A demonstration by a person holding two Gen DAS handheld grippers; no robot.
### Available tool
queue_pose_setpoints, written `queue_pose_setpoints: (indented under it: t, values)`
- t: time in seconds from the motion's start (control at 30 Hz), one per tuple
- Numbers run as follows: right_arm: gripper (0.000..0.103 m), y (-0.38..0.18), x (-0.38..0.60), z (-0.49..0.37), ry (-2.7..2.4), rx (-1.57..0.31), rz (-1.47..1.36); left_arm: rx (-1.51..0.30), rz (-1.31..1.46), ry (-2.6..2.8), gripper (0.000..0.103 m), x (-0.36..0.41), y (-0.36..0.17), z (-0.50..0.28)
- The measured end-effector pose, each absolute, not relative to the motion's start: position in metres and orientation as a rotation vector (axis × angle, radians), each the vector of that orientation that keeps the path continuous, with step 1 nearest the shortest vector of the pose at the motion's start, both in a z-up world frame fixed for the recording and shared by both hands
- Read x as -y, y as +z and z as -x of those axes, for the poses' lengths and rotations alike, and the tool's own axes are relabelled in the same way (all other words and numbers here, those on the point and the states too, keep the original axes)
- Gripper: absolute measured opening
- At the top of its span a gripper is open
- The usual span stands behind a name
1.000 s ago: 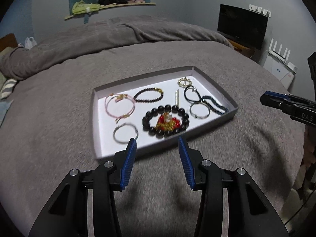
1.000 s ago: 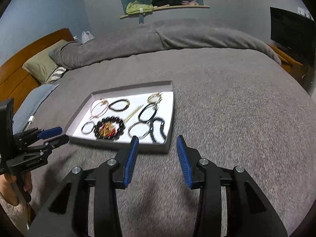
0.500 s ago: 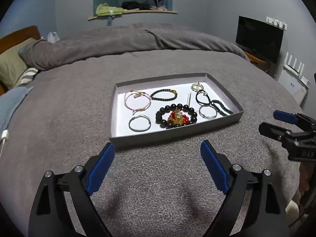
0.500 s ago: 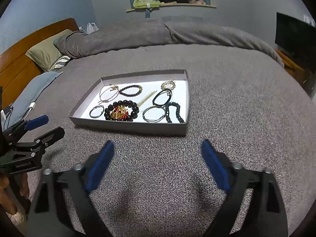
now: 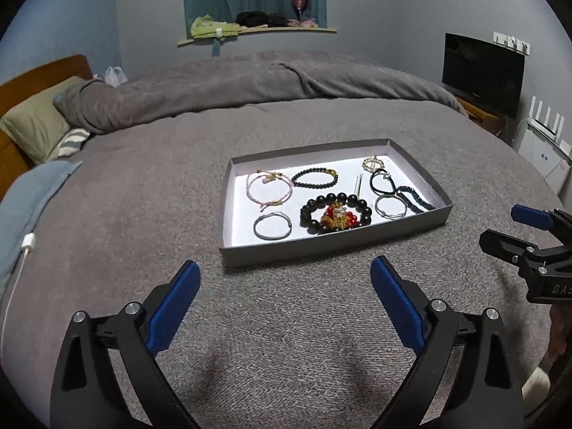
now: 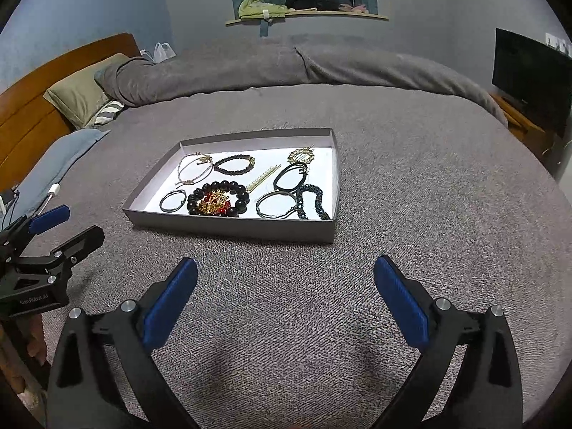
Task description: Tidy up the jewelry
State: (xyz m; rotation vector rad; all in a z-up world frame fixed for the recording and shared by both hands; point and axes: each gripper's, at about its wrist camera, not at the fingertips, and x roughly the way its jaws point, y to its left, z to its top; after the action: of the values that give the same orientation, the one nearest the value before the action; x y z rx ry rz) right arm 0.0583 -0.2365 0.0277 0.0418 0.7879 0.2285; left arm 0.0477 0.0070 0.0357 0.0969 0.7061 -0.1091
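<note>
Jewelry lies spread in a shallow grey tray [image 5: 332,250] on the grey bed cover [image 5: 143,196], every piece inside the walls and none on the cloth around it. From left to right in the left wrist view: a pink cord bracelet [image 5: 269,188] at the far left with a thin silver bangle [image 5: 272,226] nearer the front wall; a small dark bead bracelet [image 5: 314,177] at the back; a large black bead bracelet [image 5: 335,211] ringing a red-and-gold charm; a pale hair pin [image 5: 358,186]; a gold ornament [image 5: 373,163] in the far corner; a black cord loop [image 5: 383,182], a second silver bangle [image 5: 391,206] and a dark beaded strand [image 5: 414,198] crowded together on the right. The left gripper [image 5: 282,286] and the right gripper [image 6: 286,282] hover short of the tray, fingers spread wide and carrying nothing. Such a layout fits pieces already set out as well as pieces awaiting sorting. Any pick is best judged as a low, slow approach, closing on a single strand; the right-hand cluster overlaps, so a careless pinch there would probably drag a neighbour along.
</note>
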Motion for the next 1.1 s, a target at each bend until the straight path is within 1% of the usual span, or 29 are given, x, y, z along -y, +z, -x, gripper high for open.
queue_pose_setpoints:
  t: [1.1]
  values:
    - [0.098,0.0269,0.2375,-0.0554,0.229,-0.792,-0.045,-0.721,-0.087,-0.118,0.096,-0.0071,0.0338,-0.0476]
